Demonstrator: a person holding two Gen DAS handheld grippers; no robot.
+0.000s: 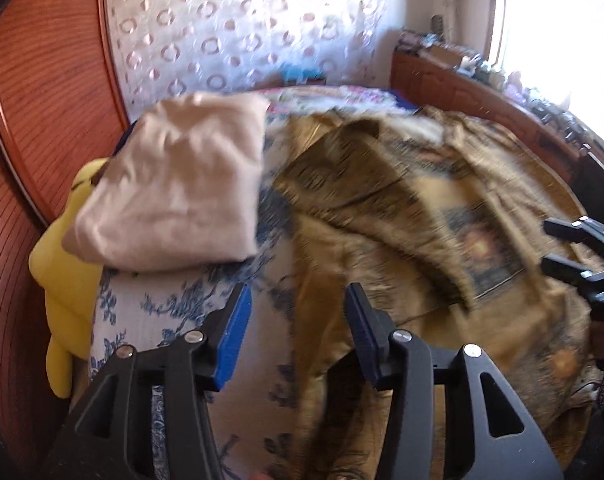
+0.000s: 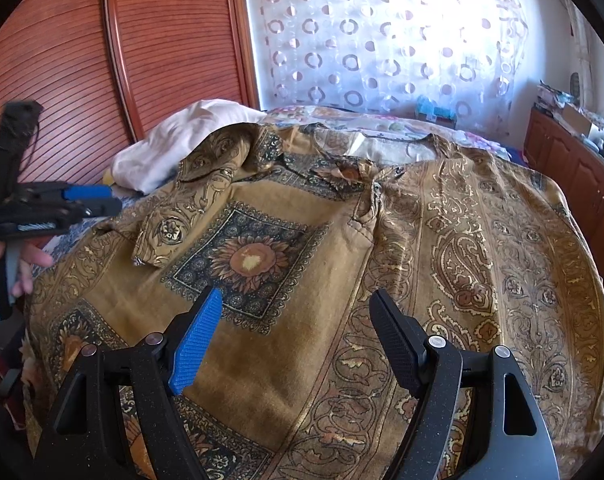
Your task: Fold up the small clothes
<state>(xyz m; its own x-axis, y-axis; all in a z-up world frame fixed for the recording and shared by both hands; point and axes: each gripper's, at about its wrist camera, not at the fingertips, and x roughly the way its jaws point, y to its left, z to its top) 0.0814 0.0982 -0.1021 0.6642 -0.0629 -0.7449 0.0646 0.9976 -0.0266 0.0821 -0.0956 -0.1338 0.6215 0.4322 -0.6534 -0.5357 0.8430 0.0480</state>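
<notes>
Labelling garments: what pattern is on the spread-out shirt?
Mustard-gold shirt with dark-bordered sunflower squares and paisley bands; clearest in the right wrist view.

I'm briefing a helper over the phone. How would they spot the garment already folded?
Find the bed by the wooden wardrobe. At its wardrobe-side edge sits a pale folded garment, beside the spread gold patterned shirt. It alone is plain and unprinted.

Spread across the bed (image 2: 430, 124): patterned garment (image 2: 342, 280), one sleeve (image 2: 189, 200) folded inward over its front. At ten o'clock of it, folded cloth (image 2: 161, 148). At nine, left gripper (image 2: 113, 198); at six, right gripper (image 2: 297, 340).
</notes>
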